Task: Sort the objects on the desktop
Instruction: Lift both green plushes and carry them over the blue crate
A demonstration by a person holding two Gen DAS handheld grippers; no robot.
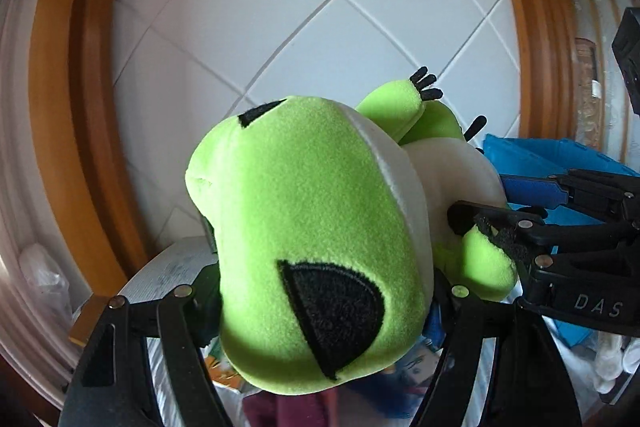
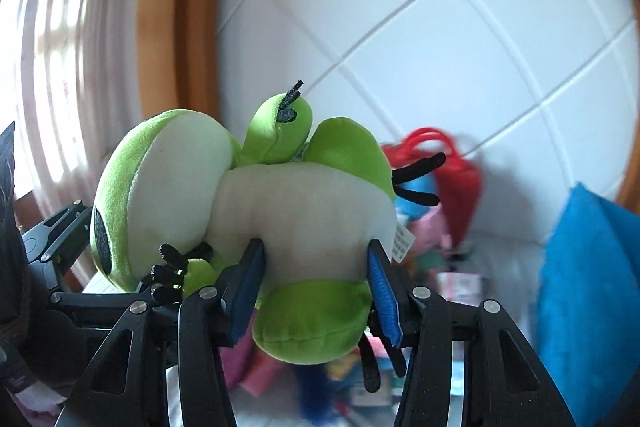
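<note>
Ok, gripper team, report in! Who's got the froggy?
Right gripper shut on green-and-white plush frog, body pinched. Left gripper around its head, grip unclear. Frog held aloft; cluttered toys below, nothing blocking.

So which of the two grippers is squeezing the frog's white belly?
The right gripper: its blue pads pinch the frog plush at the white belly, while the left gripper clamps its green head.

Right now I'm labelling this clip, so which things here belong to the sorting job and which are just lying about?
In the job:
- green and white plush frog toy
- right gripper, jaws clamped on the frog's white belly
- left gripper, around the frog's head

Lying about:
- red-handled bag
- fuzzy blue cushion
- blue plastic bin
</note>
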